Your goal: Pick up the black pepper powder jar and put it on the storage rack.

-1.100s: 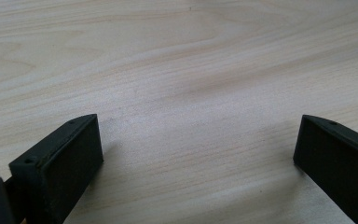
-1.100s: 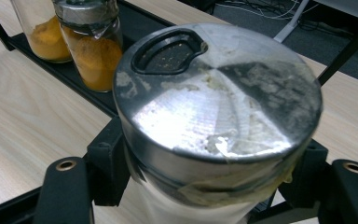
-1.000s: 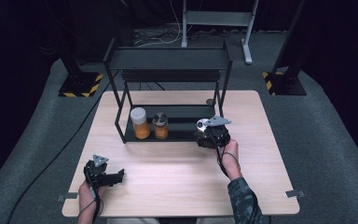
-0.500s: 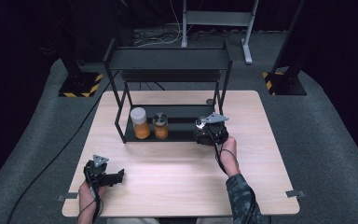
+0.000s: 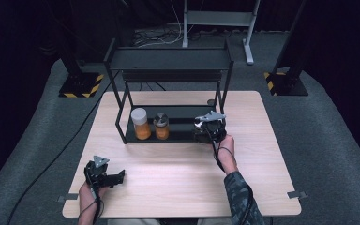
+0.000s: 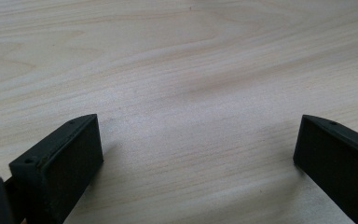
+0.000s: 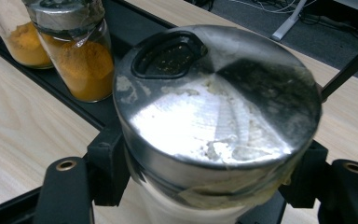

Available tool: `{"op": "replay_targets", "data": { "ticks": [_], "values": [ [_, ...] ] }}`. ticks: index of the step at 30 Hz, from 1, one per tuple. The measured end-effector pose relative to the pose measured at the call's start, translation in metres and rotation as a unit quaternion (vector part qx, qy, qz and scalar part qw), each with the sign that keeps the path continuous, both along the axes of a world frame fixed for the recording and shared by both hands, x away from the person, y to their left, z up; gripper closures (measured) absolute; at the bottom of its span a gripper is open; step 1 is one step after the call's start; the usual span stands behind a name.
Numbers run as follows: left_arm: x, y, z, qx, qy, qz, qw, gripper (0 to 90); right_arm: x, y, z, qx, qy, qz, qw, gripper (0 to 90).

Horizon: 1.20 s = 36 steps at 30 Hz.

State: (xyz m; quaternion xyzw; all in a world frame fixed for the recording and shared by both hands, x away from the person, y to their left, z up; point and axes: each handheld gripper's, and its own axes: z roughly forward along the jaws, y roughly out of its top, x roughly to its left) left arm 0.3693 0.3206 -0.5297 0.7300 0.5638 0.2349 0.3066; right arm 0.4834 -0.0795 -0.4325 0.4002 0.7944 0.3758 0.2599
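**R gripper clamps metal-lid jar at rack's lower shelf; L gripper idle, jaws wide**

R gripper [image 5: 205, 133], held in the person's right hand [image 5: 225, 145], sits at the right end of the black rack [image 5: 168, 61], at the front edge of the lower shelf [image 5: 183, 112]. In the right gripper view its two black jaws press on either side of a jar [image 7: 216, 116] w/ a shiny metal lid; the lid has a dark shaker opening near its top left & whitish residue smeared across it. Jar body below the lid looks pale, contents can't tell. Whether the jar's base touches the shelf: can't tell, it's hidden.

Two more jars stand on the same shelf, left of the held one & apart from it: a white-capped jar [image 5: 140, 123] w/ orange powder, & just beside it a metal-lid jar [image 5: 161, 125], also orange powder. Both upright. In the right gripper view they show at top left, behind the held jar.

L gripper [image 5: 107, 178] is at the near left part of the wooden table [image 5: 168, 187], well apart from the rack, held in the left hand [image 5: 89, 199]. Left gripper view: jaws spread wide, nothing between them, bare wood grain under them.

Top shelf of rack is dark; what lies on it can't tell.
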Motion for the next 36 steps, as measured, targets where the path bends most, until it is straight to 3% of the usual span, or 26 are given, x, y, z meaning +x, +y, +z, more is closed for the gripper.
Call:
{"op": "replay_targets", "data": {
  "ticks": [36],
  "values": [
    [0.000,0.000,0.000,0.000,0.000,0.000,1.0000,0.7,0.020,0.010,-0.003,-0.002,0.009,-0.006,0.9999,30.4]
  ]
}}
